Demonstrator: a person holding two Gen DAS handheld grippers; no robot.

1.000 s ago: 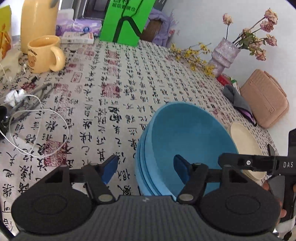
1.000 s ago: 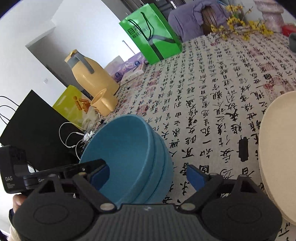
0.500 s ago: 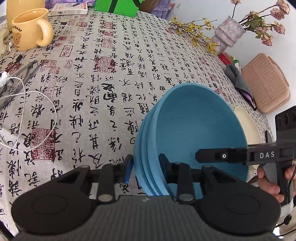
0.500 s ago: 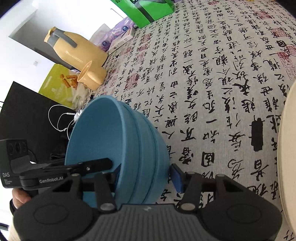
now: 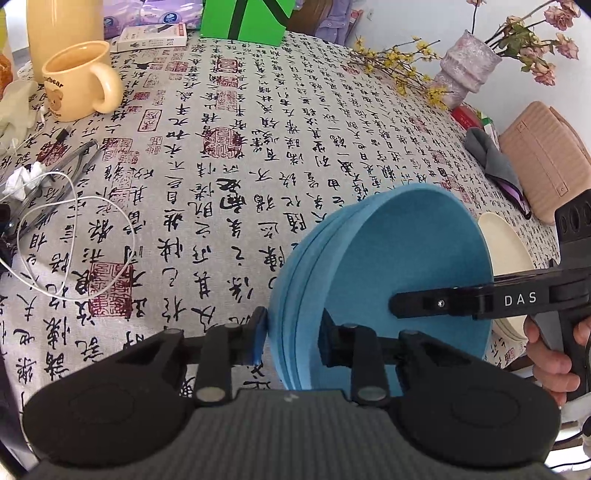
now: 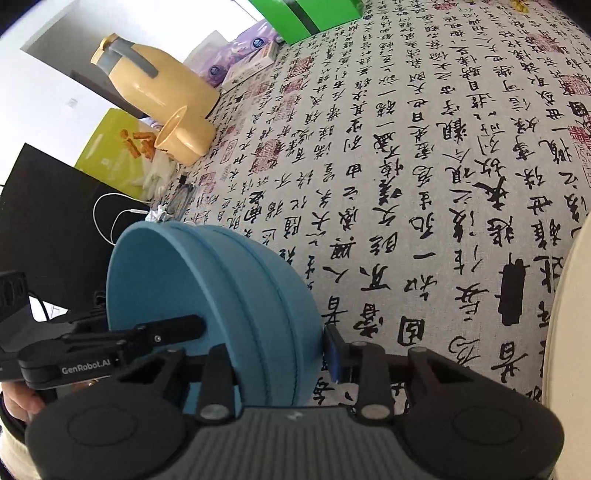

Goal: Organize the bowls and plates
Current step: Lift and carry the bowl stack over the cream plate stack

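Observation:
A stack of three nested blue bowls (image 5: 399,266) is held up above the table, gripped from both sides. My left gripper (image 5: 291,339) is shut on the stack's near rim, one finger outside and one inside. My right gripper (image 6: 277,354) is shut on the opposite rim of the blue bowls (image 6: 236,288); its finger also shows in the left wrist view (image 5: 443,301). A stack of cream plates (image 5: 506,254) lies on the table behind the bowls and shows at the right edge of the right wrist view (image 6: 569,332).
The round table has a calligraphy-print cloth (image 5: 258,147). On it stand a yellow mug (image 5: 77,81), a yellow jug (image 6: 159,81), a green bag (image 5: 243,18), a vase of flowers (image 5: 465,70), a pink pouch (image 5: 543,162), a grey cloth (image 5: 495,162) and a white cable (image 5: 70,236).
Both grippers closed from open onto opposite rims of the blue bowl stack, then lifted it off the table and moved it a little to the right.

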